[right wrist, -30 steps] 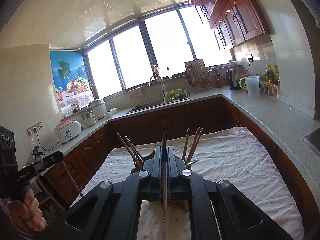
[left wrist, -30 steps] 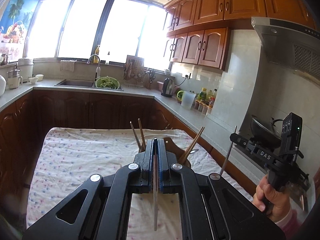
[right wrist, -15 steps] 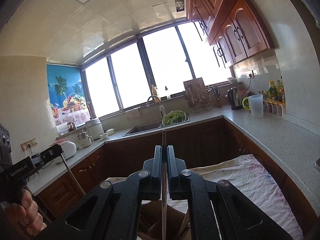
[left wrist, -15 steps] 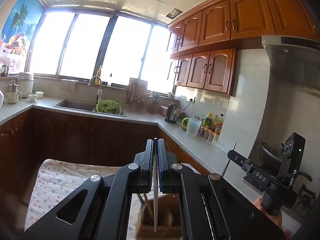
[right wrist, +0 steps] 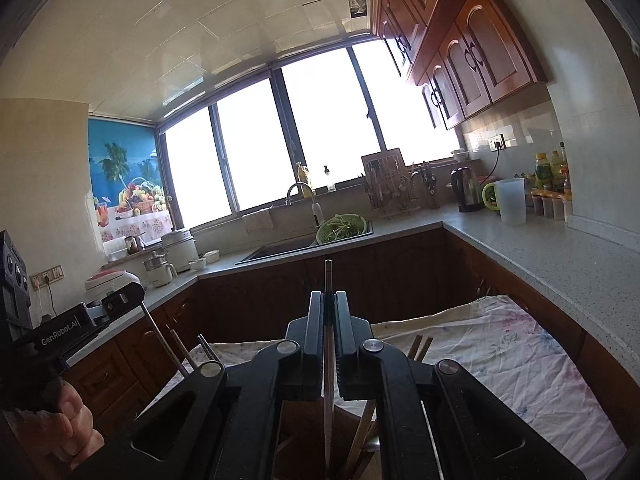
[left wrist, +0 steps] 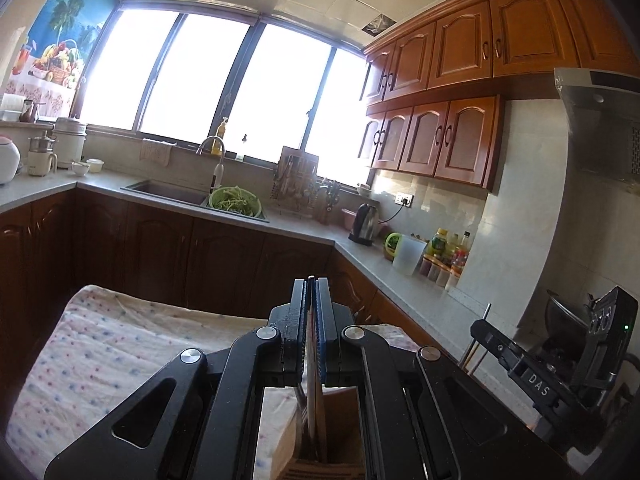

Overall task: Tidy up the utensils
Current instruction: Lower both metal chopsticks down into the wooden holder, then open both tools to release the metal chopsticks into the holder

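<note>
In the left wrist view a thin chopstick (left wrist: 311,408) runs nearly straight up and down at the lower centre of the frame, its long axis in line with the fingers; its upper end shows just above the fingertips and its lower end reaches down into a wooden utensil holder (left wrist: 340,432) at the bottom edge. The left gripper (left wrist: 311,292) has its jaws pressed together on that chopstick, pinching it between the blue pads.

The right wrist view shows a second chopstick (right wrist: 328,360), also close to vertical at the frame's centre, with its top poking out above the fingertips and its lower part dropping towards the holder opening (right wrist: 304,432) at the bottom. The right gripper (right wrist: 329,304) has its jaws closed tight around this one too. More chopsticks (right wrist: 420,346) lean out of the holder to the right of the fingers, and others (right wrist: 180,350) lean out to the left.

The holder stands on a spotted cloth (left wrist: 120,352) that covers the tabletop in the lower half of both frames. The right gripper appears at the lower right of the left view, and the left gripper at the lower left of the right view, gripped by a hand (right wrist: 64,432)
</note>
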A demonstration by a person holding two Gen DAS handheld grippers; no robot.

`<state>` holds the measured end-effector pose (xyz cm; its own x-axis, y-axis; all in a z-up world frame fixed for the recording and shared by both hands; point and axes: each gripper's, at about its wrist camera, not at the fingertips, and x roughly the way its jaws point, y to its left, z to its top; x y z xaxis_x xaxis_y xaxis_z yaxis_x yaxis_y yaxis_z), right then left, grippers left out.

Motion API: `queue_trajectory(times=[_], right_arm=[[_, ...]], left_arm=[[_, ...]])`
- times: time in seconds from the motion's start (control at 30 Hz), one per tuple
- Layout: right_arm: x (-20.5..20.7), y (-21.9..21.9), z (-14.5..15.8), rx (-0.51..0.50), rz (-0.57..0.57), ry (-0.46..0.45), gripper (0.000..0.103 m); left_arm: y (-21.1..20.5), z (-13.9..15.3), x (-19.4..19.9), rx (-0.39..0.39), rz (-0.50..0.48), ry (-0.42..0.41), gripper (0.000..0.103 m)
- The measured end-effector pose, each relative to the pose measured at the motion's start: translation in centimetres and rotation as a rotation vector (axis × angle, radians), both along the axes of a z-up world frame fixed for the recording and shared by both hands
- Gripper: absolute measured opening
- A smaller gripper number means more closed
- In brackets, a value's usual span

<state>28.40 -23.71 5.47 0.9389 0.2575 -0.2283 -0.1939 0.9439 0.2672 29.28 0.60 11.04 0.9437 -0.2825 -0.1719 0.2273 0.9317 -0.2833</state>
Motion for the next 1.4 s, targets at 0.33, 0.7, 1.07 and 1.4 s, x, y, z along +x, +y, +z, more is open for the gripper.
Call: queue_trajectory(times=[0.33, 0.7, 1.07, 1.4], right_arm=[[-0.7, -0.5, -3.0, 0.009, -0.017, 0.063, 0.005], [-1.1, -0.9, -2.7, 0.009, -0.010, 0.086, 0.005], [-0.7, -0.9, -2.6, 0.019, 0.013, 0.129, 0.014], [-4.3, -1.3, -0.9, 0.025, -0.003, 0.051, 0.074]], left_arm=[[-0.1, -4.1, 0.0, 0.007, -0.017, 0.105, 0.004], [-0.7, -4.1, -0.2, 0.035, -0.027, 0.127, 0.004], [0.1, -4.2, 0.1, 0.000, -0.017, 0.181, 0.033], [0.8, -4.6, -2.7, -0.003, 0.021, 0.189, 0.077]])
